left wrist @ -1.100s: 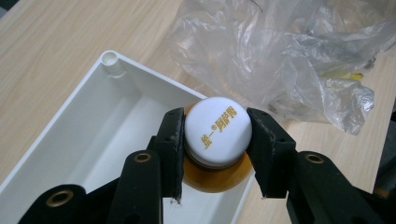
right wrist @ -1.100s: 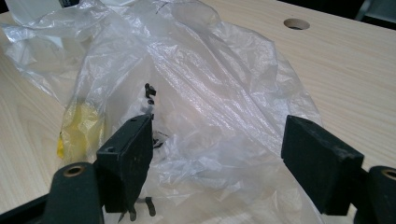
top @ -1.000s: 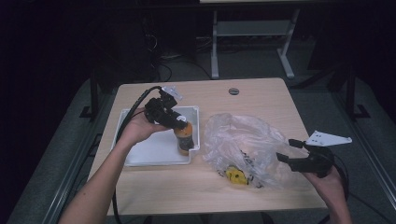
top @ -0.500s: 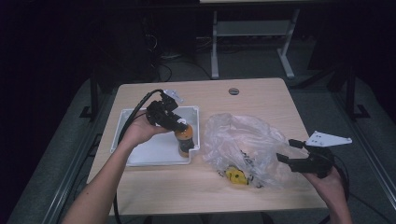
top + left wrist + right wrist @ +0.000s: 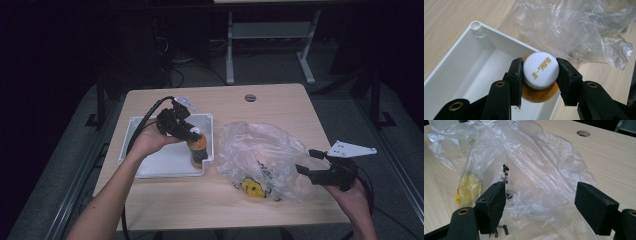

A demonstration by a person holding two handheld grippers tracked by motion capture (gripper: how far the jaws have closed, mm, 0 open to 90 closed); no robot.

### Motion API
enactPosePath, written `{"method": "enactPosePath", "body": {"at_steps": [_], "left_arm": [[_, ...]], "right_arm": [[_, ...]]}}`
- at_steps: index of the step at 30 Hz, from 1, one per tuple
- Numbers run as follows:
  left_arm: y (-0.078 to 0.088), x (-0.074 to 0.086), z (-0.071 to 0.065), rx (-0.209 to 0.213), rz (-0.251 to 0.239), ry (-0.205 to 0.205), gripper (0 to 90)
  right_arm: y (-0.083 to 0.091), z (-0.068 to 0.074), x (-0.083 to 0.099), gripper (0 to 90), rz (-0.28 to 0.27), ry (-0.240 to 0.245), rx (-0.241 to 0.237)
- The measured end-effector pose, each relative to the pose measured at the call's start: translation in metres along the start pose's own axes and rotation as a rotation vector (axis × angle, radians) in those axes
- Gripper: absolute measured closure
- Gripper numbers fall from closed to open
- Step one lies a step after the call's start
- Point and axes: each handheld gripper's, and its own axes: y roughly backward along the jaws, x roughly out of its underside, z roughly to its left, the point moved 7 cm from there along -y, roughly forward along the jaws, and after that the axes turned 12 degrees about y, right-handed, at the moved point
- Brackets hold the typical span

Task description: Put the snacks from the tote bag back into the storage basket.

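Note:
An orange bottle (image 5: 198, 152) with a white cap (image 5: 541, 70) stands upright in the right part of a white tray (image 5: 150, 167), close to its right wall. My left gripper (image 5: 194, 136) comes down on it from above, shut on the cap, with both pads pressed against the cap's sides (image 5: 539, 72). A crumpled clear plastic bag (image 5: 262, 150) lies to the right of the tray, and a yellow item (image 5: 252, 188) sits inside it near the front. My right gripper (image 5: 306, 161) is at the bag's right edge, open, with the bag (image 5: 531, 170) lying ahead of its pads.
The tray's rim (image 5: 499, 37) lies close to the bag (image 5: 574, 30). A round cable hole (image 5: 250, 97) sits near the table's far edge. The left gripper's cable (image 5: 150, 112) arcs over the tray's back left. A metal desk frame (image 5: 230, 50) stands behind the table.

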Motion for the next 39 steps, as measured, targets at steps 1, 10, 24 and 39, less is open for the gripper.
{"method": "enactPosePath", "body": {"at_steps": [1,10,24,39], "left_arm": [[-0.001,0.0,-0.001,0.0,-0.002,-0.004,59.0],[0.0,0.001,0.0,0.014,0.0,-0.045,58.8],[-0.002,0.003,0.002,0.04,-0.027,-0.005,55.3],[0.008,0.002,0.003,0.023,-0.066,0.016,46.6]], "right_arm": [[0.0,0.0,0.0,24.6,0.002,0.0,-0.001],[0.0,0.001,0.0,24.4,0.001,0.001,-0.001],[-0.001,0.001,0.001,24.0,0.006,0.002,-0.005],[-0.002,0.001,0.001,22.9,0.002,-0.009,-0.013]]}}
